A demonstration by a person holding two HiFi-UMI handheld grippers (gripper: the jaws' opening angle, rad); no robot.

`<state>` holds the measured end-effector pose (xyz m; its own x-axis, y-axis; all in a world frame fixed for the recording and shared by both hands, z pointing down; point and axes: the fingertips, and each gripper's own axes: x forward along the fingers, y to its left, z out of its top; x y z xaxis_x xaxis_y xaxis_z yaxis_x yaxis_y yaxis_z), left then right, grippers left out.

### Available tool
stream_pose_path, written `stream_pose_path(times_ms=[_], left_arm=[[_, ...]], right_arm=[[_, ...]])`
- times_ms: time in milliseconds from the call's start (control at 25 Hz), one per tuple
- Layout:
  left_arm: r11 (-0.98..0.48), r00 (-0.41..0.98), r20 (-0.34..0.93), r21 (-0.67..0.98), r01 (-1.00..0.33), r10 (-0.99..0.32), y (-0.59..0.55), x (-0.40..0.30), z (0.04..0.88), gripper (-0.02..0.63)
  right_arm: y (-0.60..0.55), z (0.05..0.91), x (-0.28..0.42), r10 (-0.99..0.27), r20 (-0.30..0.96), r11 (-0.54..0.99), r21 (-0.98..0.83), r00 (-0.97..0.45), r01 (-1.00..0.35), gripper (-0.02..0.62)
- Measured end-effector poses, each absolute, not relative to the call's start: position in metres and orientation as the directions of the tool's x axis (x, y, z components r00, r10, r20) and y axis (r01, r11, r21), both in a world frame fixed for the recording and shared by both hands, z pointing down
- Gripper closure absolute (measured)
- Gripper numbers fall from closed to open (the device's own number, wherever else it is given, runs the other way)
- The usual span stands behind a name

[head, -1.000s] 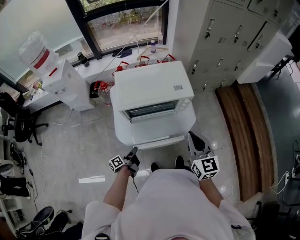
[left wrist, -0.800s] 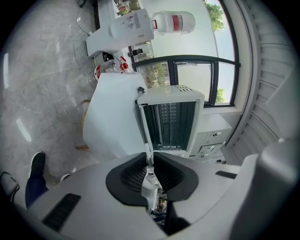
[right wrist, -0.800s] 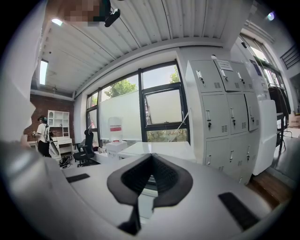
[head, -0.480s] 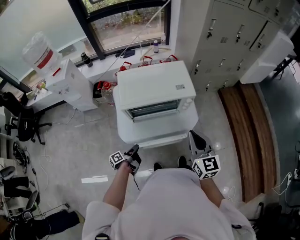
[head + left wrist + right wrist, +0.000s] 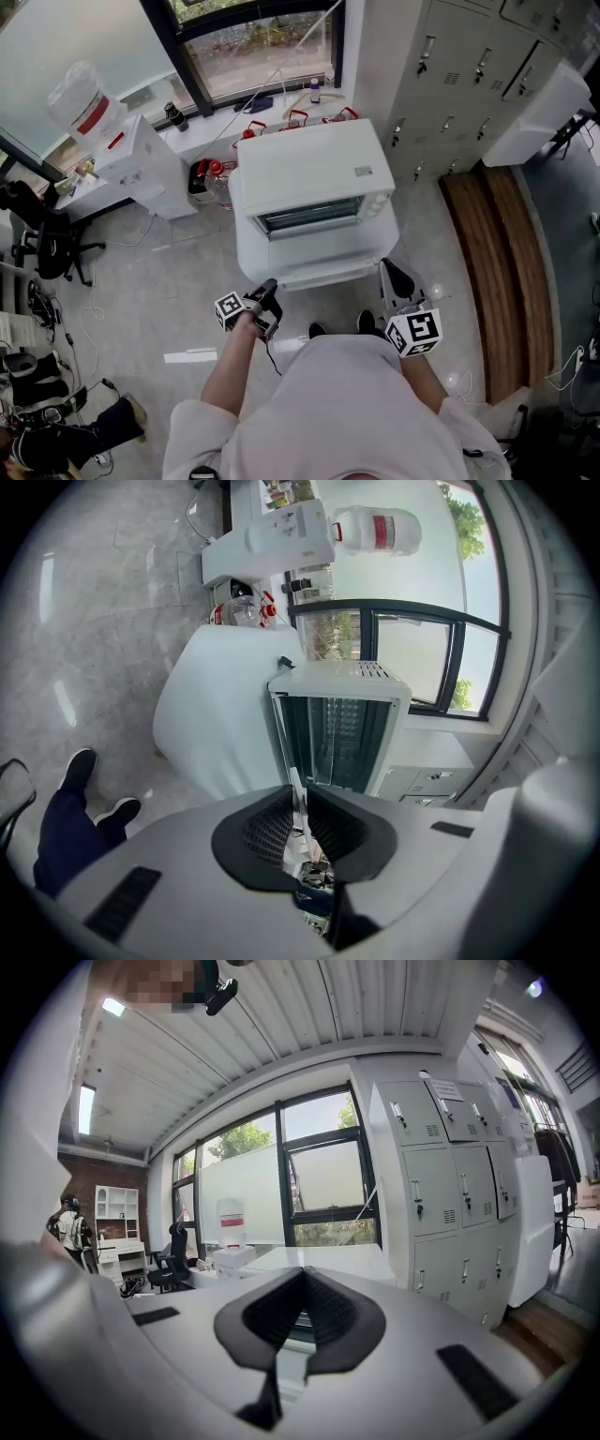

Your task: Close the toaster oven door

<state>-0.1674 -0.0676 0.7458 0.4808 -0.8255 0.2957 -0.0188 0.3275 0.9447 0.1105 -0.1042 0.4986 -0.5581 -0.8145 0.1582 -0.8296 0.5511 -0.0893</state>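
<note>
A white toaster oven (image 5: 309, 173) stands on a white-draped table (image 5: 248, 253). Its door (image 5: 319, 258) lies folded down toward me. In the head view my left gripper (image 5: 270, 287) is at the door's front left corner; whether it touches is unclear. The left gripper view shows the oven (image 5: 337, 733) turned sideways. The door (image 5: 286, 742) runs edge-on as a thin line toward the narrow slit of the left gripper (image 5: 300, 803). My right gripper (image 5: 389, 272) hangs beside the table's front right corner. In its own view the right gripper (image 5: 302, 1279) is shut and empty, with the oven top (image 5: 319, 1258) beyond it.
A water dispenser (image 5: 131, 155) stands left of the table, red-capped bottles (image 5: 211, 173) behind it. Grey lockers (image 5: 459, 75) and a wooden bench (image 5: 492, 272) line the right side. An office chair (image 5: 47, 248) is far left. My shoes (image 5: 319, 330) are close to the table.
My left gripper has moved forward from beside my body to the door's front left corner. The right gripper has hardly moved. The door is still down.
</note>
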Motion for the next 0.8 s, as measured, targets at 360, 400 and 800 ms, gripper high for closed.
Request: stream_pose_path(times_ms=[360,400,800], left_arm=[[0.317,0.494,0.268,0.948,0.016,-0.827,-0.084,-0.17,0.721,0.546],[0.316,0.494,0.265,0.949,0.022,-0.828,-0.086,-0.172,0.72,0.546],[0.327,0.502,0.259,0.944,0.05,-0.825,-0.097,-0.173,0.705,0.541]], right_arm=[[-0.104,0.499,0.108,-0.814,0.155,0.554,-0.09,-0.561,-0.828,0.588],[-0.104,0.499,0.107,-0.813,0.155,0.554,-0.089,-0.561,-0.828,0.588],[-0.105,0.498,0.104,-0.81,0.155,0.559,-0.088,-0.565,-0.825,0.588]])
